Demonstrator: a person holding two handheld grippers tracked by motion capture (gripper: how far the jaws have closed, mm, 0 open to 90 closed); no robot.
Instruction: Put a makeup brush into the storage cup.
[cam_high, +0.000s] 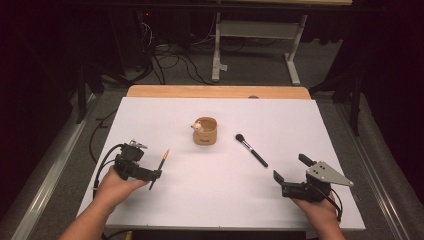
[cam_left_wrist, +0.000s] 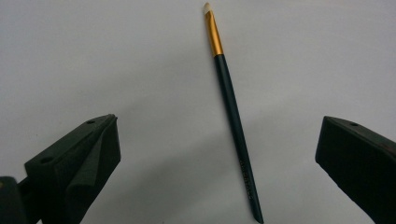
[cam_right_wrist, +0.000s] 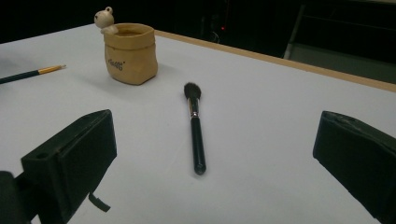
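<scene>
- The left hand-held gripper (cam_left_wrist: 219, 154) hangs low over the white surface (cam_high: 210, 200) with its jaws wide apart, holding nothing.
- Between those jaws lies a thin brush (cam_left_wrist: 232, 112), flat on the surface: dark green handle, gold ferrule, pale flat tip pointing away.
- The right hand-held gripper (cam_right_wrist: 215, 158) is also spread open and empty.
- Ahead of it lies a black powder brush (cam_right_wrist: 194, 128) with a dark fluffy head.
- Farther back stands a tan bag-shaped pot (cam_right_wrist: 130, 52) with a small bear figure on its rim.
</scene>
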